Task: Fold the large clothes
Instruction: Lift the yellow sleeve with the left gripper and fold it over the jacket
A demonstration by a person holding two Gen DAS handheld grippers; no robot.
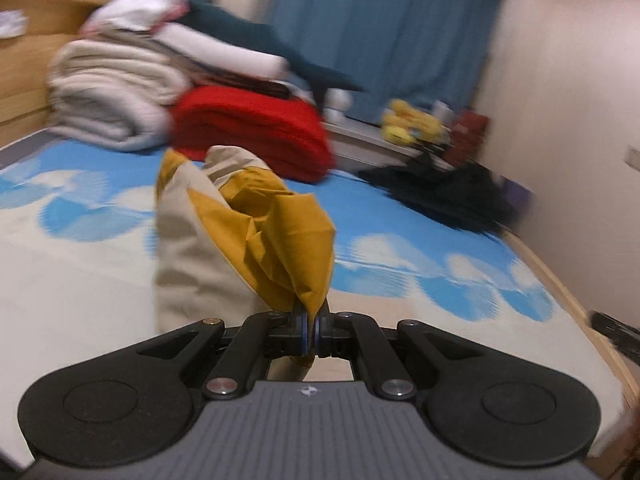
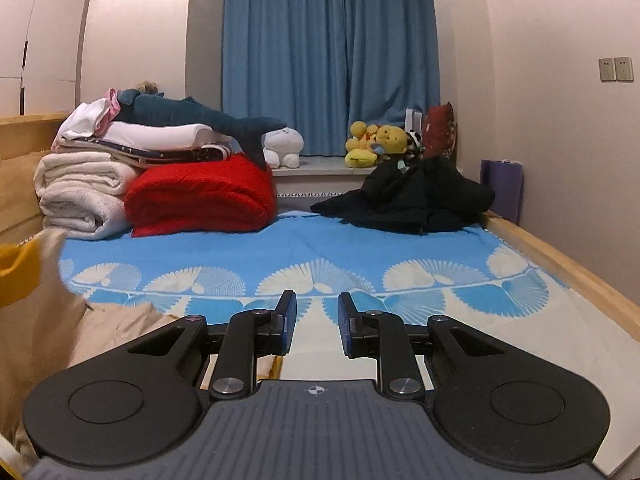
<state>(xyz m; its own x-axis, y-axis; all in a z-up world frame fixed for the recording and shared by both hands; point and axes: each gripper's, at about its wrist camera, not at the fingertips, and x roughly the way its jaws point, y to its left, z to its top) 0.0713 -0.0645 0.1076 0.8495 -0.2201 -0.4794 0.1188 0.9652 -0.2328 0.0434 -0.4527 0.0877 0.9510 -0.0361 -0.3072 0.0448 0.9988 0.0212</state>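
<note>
Up close in the left wrist view, the left gripper [image 1: 311, 322] has its jaws pinched together on a bunched fold of the mustard and beige garment [image 1: 248, 236], which rises in a crumpled peak in front of the camera and hangs down toward the bed [image 1: 400, 216]. That view is smeared by motion blur. The right gripper [image 2: 317, 312] holds nothing: its jaws stand apart with a clear gap between the blue pads, and only the blue sheet with white fan patterns shows through the gap. In the right wrist view the same garment lies at the left edge, a beige spread with a mustard patch near the top, reaching down under the gripper's left side. At the far end of the bed sit a folded red blanket [image 2: 200, 196], a stack of rolled white bedding [image 2: 80, 192] just beside it, and a dark blue plush shark [image 2: 208, 120] draped on top. A black garment [image 2: 412, 200] lies heaped at the far right of the bed, well apart from the red blanket. Yellow plush toys [image 2: 376, 140] rest on the sill below the blue curtain [image 2: 328, 56].
</note>
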